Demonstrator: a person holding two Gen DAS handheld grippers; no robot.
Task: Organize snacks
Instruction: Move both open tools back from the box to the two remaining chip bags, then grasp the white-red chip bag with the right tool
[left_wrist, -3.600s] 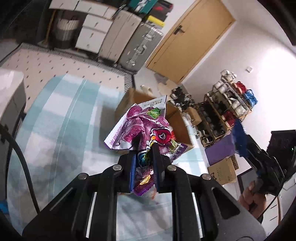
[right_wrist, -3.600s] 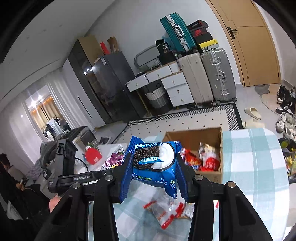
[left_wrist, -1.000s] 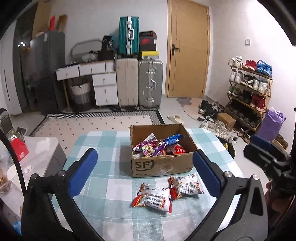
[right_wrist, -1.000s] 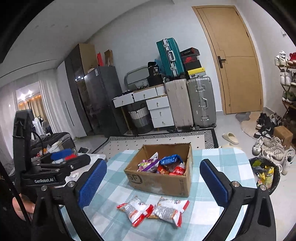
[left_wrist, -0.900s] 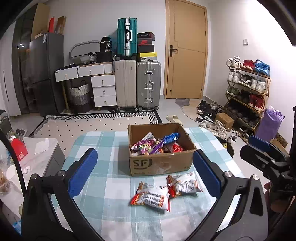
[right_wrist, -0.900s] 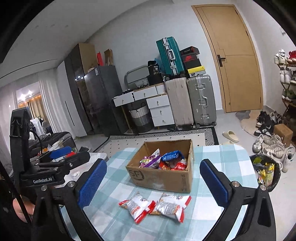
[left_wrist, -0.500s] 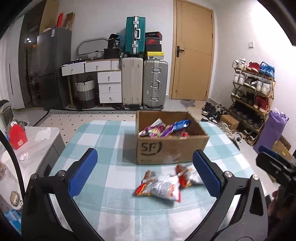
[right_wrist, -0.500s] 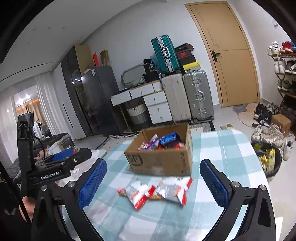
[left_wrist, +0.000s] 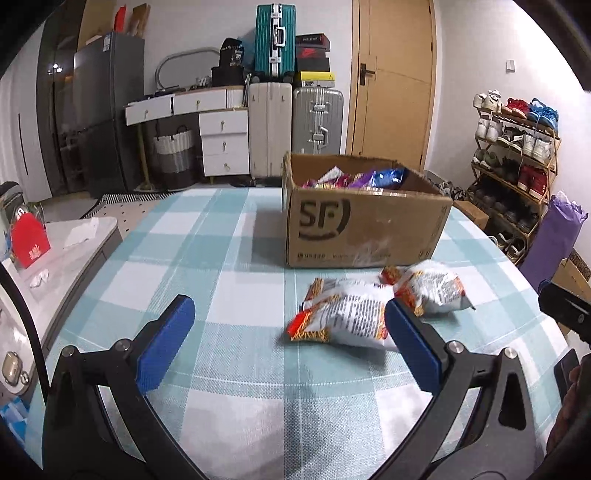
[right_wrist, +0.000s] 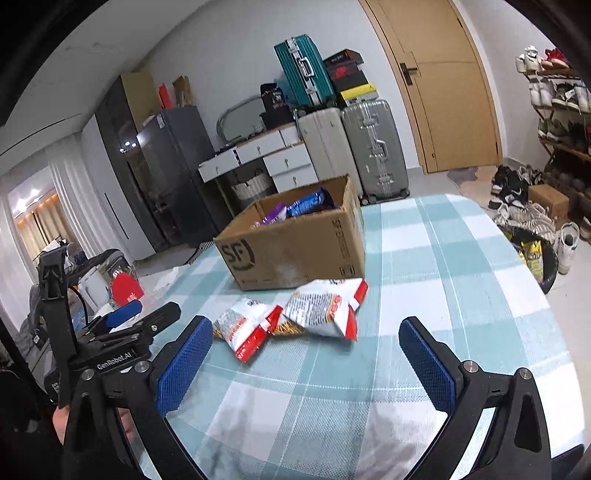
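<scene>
A brown cardboard box (left_wrist: 364, 232) marked SF stands on the checked tablecloth and holds several snack packs, purple and blue among them (left_wrist: 369, 177). Two silver-and-red snack bags lie in front of it: the nearer one (left_wrist: 343, 314) and another (left_wrist: 434, 286) to its right. My left gripper (left_wrist: 290, 339) is open and empty, low over the cloth, its right pad beside the nearer bag. My right gripper (right_wrist: 306, 362) is open and empty, just short of the same two bags (right_wrist: 243, 325) (right_wrist: 327, 304). The box also shows in the right wrist view (right_wrist: 295, 243).
The table's teal-and-white cloth (left_wrist: 229, 266) ends at a rounded right edge. A white side table (left_wrist: 55, 258) with a red item stands left. Suitcases (left_wrist: 317, 122), drawers and a door stand behind; a shoe rack (left_wrist: 517, 155) is on the right.
Both grippers let go of their snacks, which now lie in the box. Both have since dropped lower and closer to the two bags on the cloth, jaws staying wide open.
</scene>
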